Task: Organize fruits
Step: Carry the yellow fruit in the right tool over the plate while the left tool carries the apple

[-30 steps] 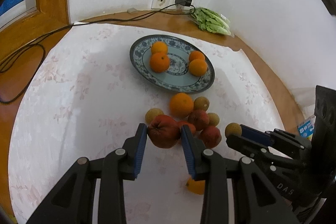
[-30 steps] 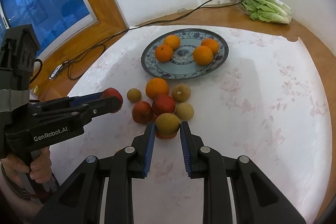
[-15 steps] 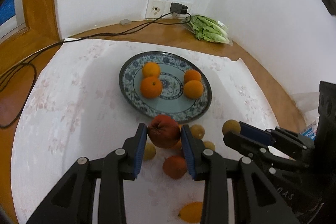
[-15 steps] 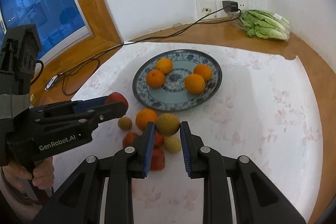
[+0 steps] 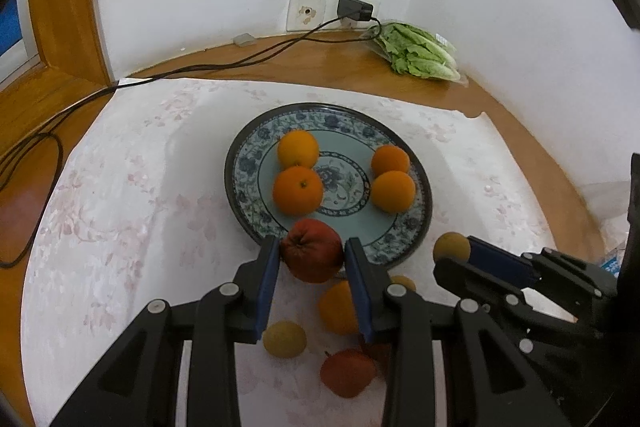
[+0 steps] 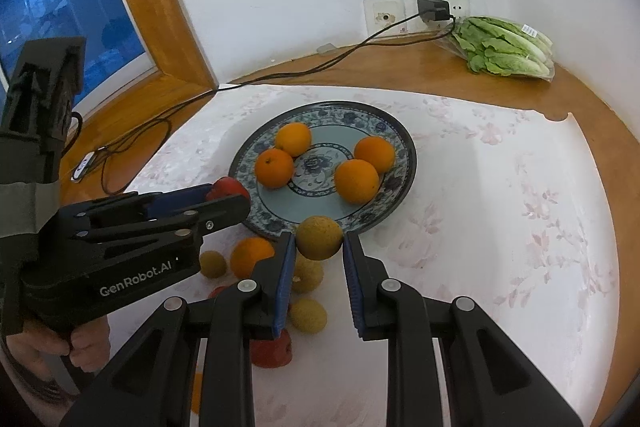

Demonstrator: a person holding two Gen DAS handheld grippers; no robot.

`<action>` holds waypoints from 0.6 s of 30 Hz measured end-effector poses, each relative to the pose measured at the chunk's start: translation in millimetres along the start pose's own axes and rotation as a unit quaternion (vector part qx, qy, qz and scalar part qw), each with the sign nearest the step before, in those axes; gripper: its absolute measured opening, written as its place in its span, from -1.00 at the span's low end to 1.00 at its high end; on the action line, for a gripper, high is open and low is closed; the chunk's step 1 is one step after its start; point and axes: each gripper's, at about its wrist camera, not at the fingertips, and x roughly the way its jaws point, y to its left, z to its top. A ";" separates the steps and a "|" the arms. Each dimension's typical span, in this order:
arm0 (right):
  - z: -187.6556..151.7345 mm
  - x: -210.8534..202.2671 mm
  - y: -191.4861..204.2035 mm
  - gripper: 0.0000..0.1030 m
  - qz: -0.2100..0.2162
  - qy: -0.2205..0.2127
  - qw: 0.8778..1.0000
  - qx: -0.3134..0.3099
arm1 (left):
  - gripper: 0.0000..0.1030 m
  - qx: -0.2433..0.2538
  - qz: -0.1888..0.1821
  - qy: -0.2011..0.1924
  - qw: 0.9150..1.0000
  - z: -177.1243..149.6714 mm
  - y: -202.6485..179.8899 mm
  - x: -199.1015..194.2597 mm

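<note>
A blue patterned plate holds several oranges. My left gripper is shut on a red apple, held above the plate's near rim; the same apple shows at that gripper's tip in the right wrist view. My right gripper is shut on a small yellow-brown round fruit, also over the near rim. Loose on the cloth below lie an orange, yellow fruits and red apples.
A white flowered cloth covers the round wooden table. Bagged lettuce lies by the back wall beside a plugged-in charger, whose black cable trails left. A person's hand grips the left tool.
Both grippers have carried their fruits forward from over the loose pile to the plate's near rim. The pile now lies under and behind the fingers. Grips are unchanged.
</note>
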 end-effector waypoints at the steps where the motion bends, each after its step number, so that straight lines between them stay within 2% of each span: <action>1: 0.9 1.9 -0.7 -0.50 -0.002 0.001 1.000 0.000 | -0.32 0.002 0.002 0.000 1.000 0.7 -0.2 2.0; 18: 12.5 27.3 -0.7 -0.50 -0.021 0.001 1.000 -0.021 | -0.32 0.016 0.030 -0.005 0.999 4.5 0.8 27.1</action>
